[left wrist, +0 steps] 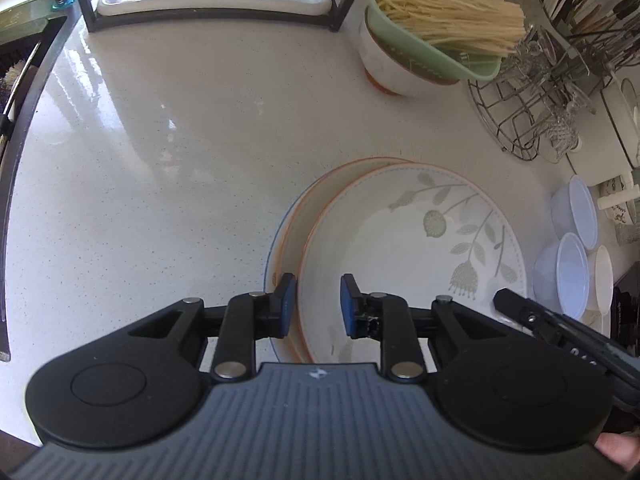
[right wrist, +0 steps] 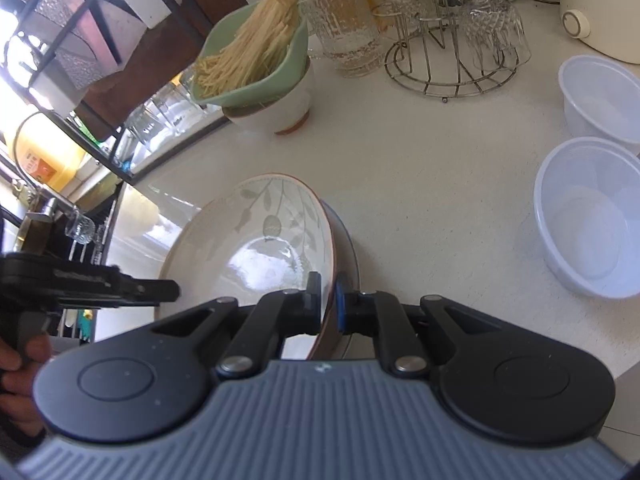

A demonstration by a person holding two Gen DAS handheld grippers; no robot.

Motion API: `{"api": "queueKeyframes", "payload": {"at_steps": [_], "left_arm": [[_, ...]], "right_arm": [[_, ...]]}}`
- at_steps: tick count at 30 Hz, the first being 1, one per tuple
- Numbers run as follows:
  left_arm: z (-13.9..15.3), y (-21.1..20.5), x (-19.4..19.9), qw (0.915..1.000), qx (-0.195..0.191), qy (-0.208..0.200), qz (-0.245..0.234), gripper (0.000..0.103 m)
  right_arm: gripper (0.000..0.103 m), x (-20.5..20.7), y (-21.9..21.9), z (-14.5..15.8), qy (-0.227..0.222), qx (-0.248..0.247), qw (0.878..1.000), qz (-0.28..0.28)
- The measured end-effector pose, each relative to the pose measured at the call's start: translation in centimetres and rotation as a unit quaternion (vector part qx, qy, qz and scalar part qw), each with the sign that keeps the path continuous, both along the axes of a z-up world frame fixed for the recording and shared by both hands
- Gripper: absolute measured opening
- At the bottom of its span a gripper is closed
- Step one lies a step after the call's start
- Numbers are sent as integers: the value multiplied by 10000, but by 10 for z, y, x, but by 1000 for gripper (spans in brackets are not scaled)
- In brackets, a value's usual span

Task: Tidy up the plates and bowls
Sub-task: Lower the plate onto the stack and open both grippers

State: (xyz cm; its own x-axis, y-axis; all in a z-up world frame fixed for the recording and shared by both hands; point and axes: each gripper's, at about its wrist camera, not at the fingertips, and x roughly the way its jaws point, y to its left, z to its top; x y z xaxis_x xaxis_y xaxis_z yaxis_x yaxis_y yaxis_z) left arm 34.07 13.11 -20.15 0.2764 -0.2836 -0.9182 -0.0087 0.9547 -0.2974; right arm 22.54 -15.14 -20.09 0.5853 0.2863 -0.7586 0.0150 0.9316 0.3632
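A white plate with a green leaf pattern (left wrist: 400, 240) lies on top of an orange-rimmed plate (left wrist: 308, 208) and a blue-rimmed plate (left wrist: 273, 248) on the pale counter. My left gripper (left wrist: 319, 305) straddles the leaf plate's near-left rim. Its blue pads (left wrist: 349, 306) stand apart, and the inner one is off the rim. My right gripper (right wrist: 328, 300) is shut on the opposite rim of the leaf plate (right wrist: 248, 248), which tilts up on that side above the blue-rimmed plate (right wrist: 349, 236). The left wrist view shows the right gripper (left wrist: 505, 301) from the side, and the left gripper (right wrist: 174, 292) appears in the right wrist view.
A white bowl holding a green colander of noodles (left wrist: 404, 68) stands behind the plates. A wire glass rack (left wrist: 532, 120) and clear plastic bowls (right wrist: 592, 216) sit to the right. A black-framed rack with a tray of glasses (left wrist: 216, 4) is at the back, and a sink (left wrist: 24, 44) at the left.
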Motion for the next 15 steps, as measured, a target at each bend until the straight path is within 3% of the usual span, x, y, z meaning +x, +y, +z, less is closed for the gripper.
{"api": "queueKeyframes", "payload": {"at_steps": [10,15], "left_arm": [[25,9,-22,9990,-42,-455,2,27],[40,9,-30,9976,-86,-688,51,27]], "right_arm": [[12,4,9,-4,-14,-114,9999,48],[12,1,11,8,-315,-215,9993,-55]]}}
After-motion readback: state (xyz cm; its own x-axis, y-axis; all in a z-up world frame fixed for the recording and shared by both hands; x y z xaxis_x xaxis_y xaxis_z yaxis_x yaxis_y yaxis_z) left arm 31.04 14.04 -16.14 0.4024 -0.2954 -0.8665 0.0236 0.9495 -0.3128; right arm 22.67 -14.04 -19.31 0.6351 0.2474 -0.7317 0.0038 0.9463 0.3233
